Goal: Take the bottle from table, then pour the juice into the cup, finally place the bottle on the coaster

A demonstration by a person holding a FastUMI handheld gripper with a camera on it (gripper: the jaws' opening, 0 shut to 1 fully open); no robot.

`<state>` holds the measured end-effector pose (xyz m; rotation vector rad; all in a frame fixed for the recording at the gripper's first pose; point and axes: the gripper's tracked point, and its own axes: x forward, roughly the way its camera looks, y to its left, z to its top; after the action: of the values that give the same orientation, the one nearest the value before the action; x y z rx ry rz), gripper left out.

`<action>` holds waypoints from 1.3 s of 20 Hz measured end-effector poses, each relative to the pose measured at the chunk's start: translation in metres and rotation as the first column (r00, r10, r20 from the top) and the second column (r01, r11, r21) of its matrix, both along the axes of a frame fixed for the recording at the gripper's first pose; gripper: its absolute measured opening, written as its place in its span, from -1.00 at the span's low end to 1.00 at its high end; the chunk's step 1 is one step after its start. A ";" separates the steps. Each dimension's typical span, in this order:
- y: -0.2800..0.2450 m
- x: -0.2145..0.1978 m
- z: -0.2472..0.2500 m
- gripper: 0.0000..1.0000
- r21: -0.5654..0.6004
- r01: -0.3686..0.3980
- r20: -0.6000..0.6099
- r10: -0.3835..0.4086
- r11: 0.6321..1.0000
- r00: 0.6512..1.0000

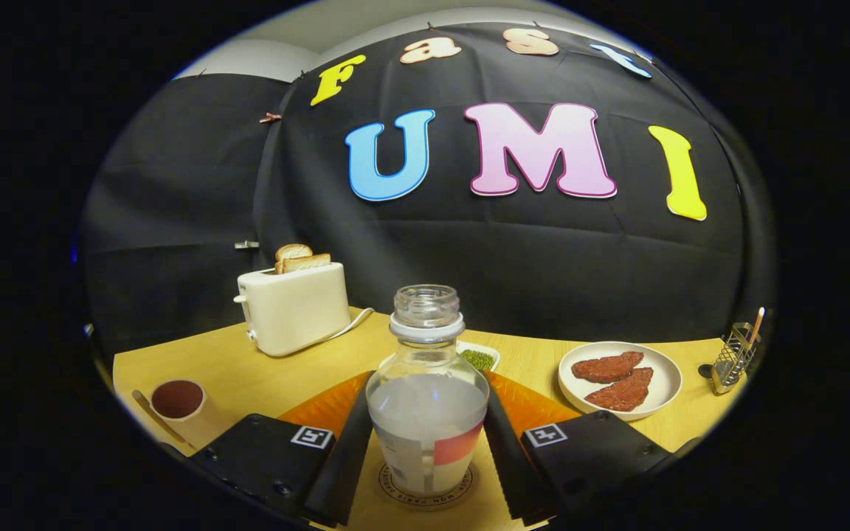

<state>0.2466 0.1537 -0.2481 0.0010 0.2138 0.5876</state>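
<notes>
On coaster (462, 488): bottle (427, 398) upright (uncapped); gripper (427, 442) fingers pinching its sides.

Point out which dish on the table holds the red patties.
The round plate right of the bottle; the small dish behind holds green bits.

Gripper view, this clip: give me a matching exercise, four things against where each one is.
1. clear plastic bottle
2. cream toaster
3. white plate of red patties
4. white cup

A. beyond the left finger, holding toast
B. between the gripper fingers, on the round coaster
C. beside the left finger, near the table edge
D. beyond the right finger

Pairs: 1-B, 2-A, 3-D, 4-C
</notes>
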 end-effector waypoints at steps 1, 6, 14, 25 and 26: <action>-0.001 -0.002 -0.003 0.59 -0.005 0.002 -0.009 -0.002 1.000 1.000; 0.001 -0.005 -0.001 0.64 -0.003 0.007 -0.017 -0.007 1.000 1.000; -0.008 -0.017 0.000 1.00 0.033 0.058 -0.137 -0.053 0.998 0.989; -0.047 -0.061 0.089 0.97 0.041 0.080 -0.060 -0.077 0.996 0.995; -0.055 -0.066 0.101 0.97 0.037 0.085 -0.055 -0.083 0.996 0.995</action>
<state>0.1811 0.0989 -0.1474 0.0632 0.2530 0.5082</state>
